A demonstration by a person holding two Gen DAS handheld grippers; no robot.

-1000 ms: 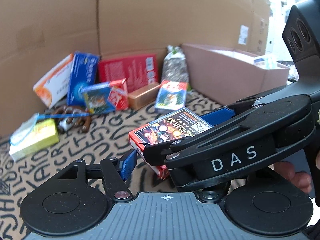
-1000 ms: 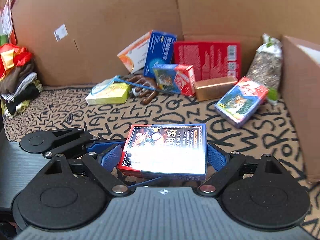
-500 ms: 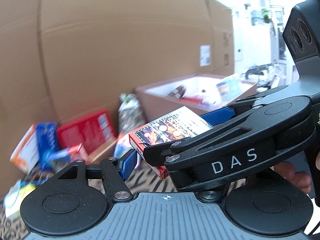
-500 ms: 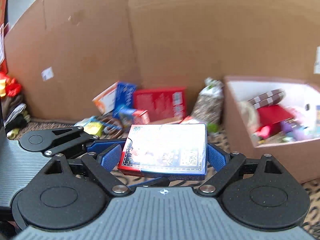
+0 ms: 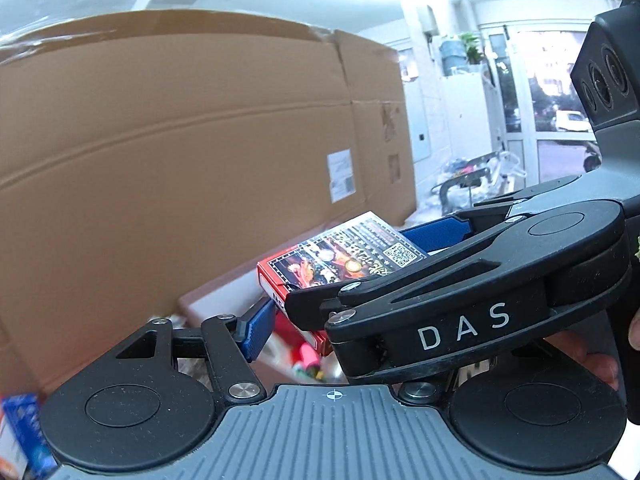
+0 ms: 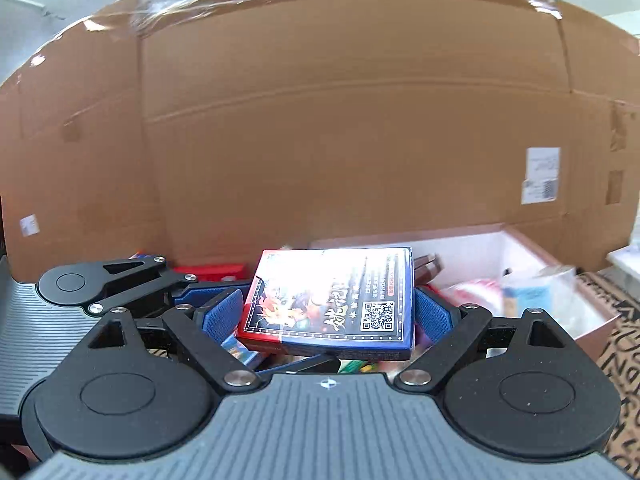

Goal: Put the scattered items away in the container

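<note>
A card box (image 6: 332, 300) with a red and blue printed face and a QR code hangs in the air between my right gripper's (image 6: 329, 312) blue pads (image 6: 224, 312), which are shut on its two sides. In the left wrist view the same card box (image 5: 344, 256) touches my left gripper's (image 5: 336, 312) left pad (image 5: 256, 328); the other left finger is hidden behind the right gripper's black body (image 5: 460, 320). Below and behind the card box lies the pink container (image 6: 560, 248), white inside, with several items in it.
A tall cardboard wall (image 6: 340, 140) closes the back. The letter-patterned mat (image 6: 620, 340) shows at the right. A red box (image 6: 208, 270) and a blue box (image 5: 24, 432) lie off to the left. A person's hand (image 5: 596, 360) holds the right gripper.
Both grippers have swung right and upward together with the card box, from above the mat to over the container. The scattered items have slid out of view to the left.
</note>
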